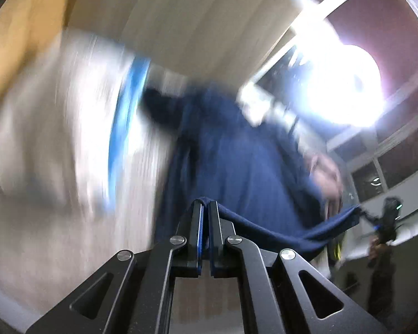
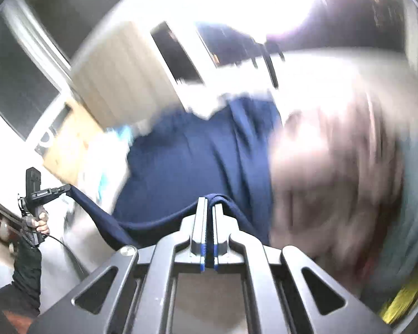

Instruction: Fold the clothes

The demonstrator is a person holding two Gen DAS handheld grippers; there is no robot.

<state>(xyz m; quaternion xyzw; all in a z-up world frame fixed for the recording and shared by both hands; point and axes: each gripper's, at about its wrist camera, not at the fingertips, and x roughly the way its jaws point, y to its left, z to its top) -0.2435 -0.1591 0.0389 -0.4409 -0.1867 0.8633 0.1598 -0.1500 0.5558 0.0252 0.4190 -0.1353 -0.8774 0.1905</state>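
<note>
Holding the shirt (image 1: 237,153) up by one edge, both tools are clamped on navy cloth; the left gripper (image 1: 205,204) has its jaws pressed narrow on a bunched corner, and the right gripper (image 2: 209,201) pinches another corner the same way; the edge between them sags in a shallow curve, and the body of the shirt hangs away from both cameras, off any surface as far as can be told.

Judging the step as a lift and spread before laying flat, it would go best with the two grips drawn apart until that slack edge runs straight, both kept level, and the cloth lowered slowly so it does not bunch; the heavy blur suggests fast motion, so a slipping corner is the risk.

Each view supplies what the other lacks; the left view shows the right gripper (image 1: 361,211) far off at the edge's other end; the right view shows the left gripper (image 2: 68,187) and the hand (image 2: 40,221) holding it; pale cloth (image 1: 55,139) with a blue stripe is plain only in the left view.
</note>
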